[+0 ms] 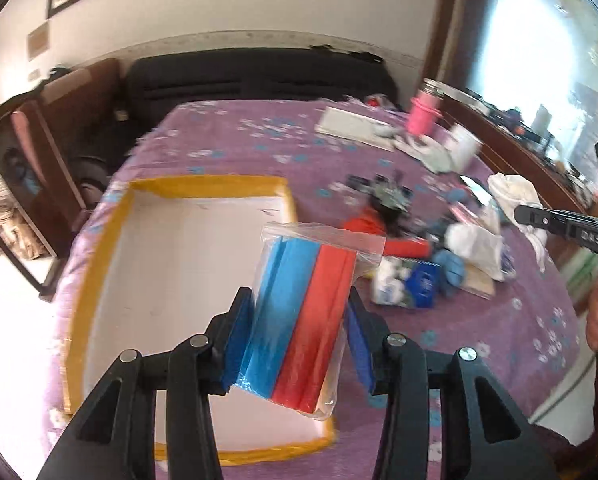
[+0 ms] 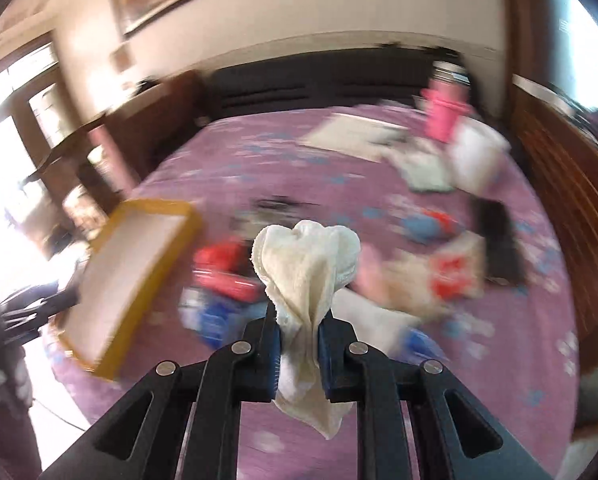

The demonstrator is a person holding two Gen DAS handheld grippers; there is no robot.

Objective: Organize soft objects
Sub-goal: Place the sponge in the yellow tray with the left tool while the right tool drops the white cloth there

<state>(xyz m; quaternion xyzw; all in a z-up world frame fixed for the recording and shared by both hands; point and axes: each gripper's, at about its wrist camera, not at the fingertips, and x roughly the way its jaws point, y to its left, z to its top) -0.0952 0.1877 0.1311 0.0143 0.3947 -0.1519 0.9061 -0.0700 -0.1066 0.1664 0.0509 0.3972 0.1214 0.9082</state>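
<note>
Blurred purple bedspread (image 2: 259, 152) clutter (image 2: 431, 264) beyond right gripper's (image 2: 297, 344) cloth (image 2: 307, 264).

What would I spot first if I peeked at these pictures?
The left claw pinches a clear bag of blue and red blocks above the yellow-edged tray. The right claw squeezes a bunched cream cloth over the purple flowery cover, with jumbled clutter beyond.

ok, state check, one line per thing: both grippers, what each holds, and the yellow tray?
left gripper: shut on the bag
bag of blue and red pads: sealed, held tilted above the tray
right gripper: shut on the cloth
white cloth: bunched, pinched mid-length, off the bed
yellow-rimmed tray: on the purple bedspread, nothing visible inside
</note>
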